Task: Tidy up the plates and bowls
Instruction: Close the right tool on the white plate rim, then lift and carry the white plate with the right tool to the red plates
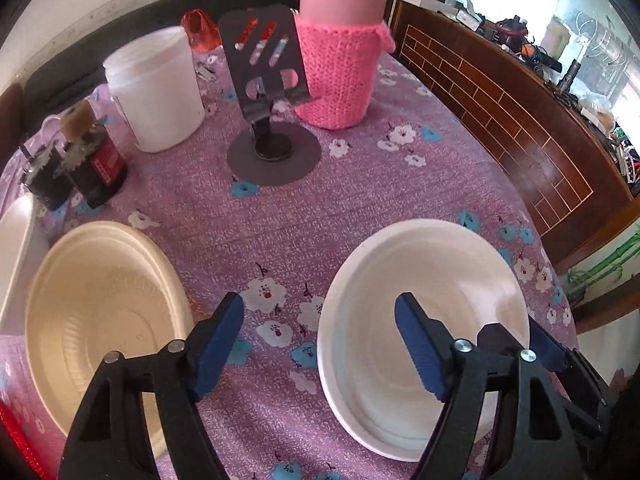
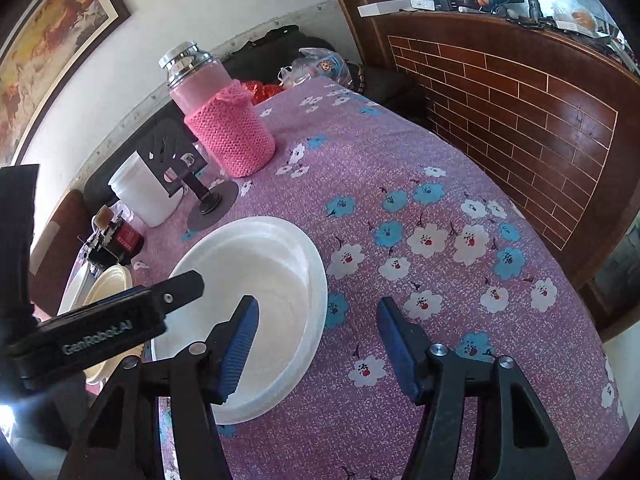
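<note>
White bowl (image 1: 424,332) upright on floral tablecloth; cream bowl (image 1: 100,312) upright well apart, possibly ribbed inside.

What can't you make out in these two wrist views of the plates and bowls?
- Cream bowl, right wrist view: mostly hidden behind the left gripper.
- White bowl: near rim covered by gripper fingers in both views, so whether it is one bowl or a nested stack is unclear.
- White dish, left wrist view: cut off by the left edge.
- Dark bottles: labels too small to read.
- Right gripper: open, empty.
</note>
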Demonstrator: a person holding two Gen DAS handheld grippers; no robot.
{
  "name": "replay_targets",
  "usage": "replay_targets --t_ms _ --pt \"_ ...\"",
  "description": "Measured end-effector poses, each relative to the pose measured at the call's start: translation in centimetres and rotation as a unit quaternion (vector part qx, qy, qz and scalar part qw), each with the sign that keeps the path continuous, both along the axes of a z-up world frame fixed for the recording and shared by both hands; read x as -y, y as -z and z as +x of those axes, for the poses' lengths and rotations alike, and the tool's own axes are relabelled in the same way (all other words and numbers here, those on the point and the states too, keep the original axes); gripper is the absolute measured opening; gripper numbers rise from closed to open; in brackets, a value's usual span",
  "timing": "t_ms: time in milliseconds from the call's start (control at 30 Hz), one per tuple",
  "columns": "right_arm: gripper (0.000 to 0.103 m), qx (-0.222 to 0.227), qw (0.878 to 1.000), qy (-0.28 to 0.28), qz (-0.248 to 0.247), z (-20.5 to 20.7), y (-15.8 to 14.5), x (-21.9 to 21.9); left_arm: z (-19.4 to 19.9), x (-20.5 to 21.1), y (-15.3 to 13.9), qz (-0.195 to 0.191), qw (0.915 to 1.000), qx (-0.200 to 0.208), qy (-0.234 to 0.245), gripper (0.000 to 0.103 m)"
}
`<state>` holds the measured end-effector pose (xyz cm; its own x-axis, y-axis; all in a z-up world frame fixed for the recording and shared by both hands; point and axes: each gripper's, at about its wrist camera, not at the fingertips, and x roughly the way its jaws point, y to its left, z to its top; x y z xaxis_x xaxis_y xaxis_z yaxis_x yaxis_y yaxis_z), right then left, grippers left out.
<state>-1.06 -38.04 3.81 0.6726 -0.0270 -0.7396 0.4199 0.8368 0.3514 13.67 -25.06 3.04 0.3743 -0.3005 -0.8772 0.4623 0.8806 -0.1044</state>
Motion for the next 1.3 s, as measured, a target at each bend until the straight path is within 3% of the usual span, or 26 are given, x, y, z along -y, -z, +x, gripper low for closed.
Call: replay_targets --t_ms 67,267,333,433,600,933,1133,1300 --pt "0.059 -0.002 1.0 -0.003 0.002 0.1 0.2 -0.1 0.1 0.3 0.6 -0.005 0.9997 -0.02 0.012 0.058" --pt "0.054 -0.009 1.0 -0.005 0.005 0.5 0.6 -0.3 -0.5 1.1 1.0 -0.001 0.9991 -0.027 0.033 0.027" --pt "0.045 -0.011 1.0 -0.008 0.013 0.5 0.9 -0.3 -0.9 1.3 0.9 0.007 0.9993 -0.018 0.033 0.027" --pt "0.021 -0.008 0.999 -0.018 0.031 0.7 1.2 -0.5 -1.4 1.4 0.8 0.011 0.9992 -0.012 0.036 0.025" --pt "0.016 0.016 0.999 -0.011 0.03 -0.1 0.4 -0.3 -2.0 1.0 0.1 0.005 0.9994 -0.001 0.034 0.025" --pt "0.016 0.053 0.997 -0.035 0.034 -0.9 -1.0 -1.8 -4.6 -2.1 -1.9 -0.01 0.9994 0.027 0.017 0.025" --pt "0.016 0.065 0.995 -0.069 0.016 -1.0 -1.8 -4.7 -6.2 -6.1 -2.4 -0.025 0.9991 0.029 -0.016 0.025" --pt "0.016 0.074 0.991 -0.104 0.027 -1.3 -2.4 -7.9 -7.7 -11.0 -3.4 -0.065 0.9963 0.025 -0.051 0.025"
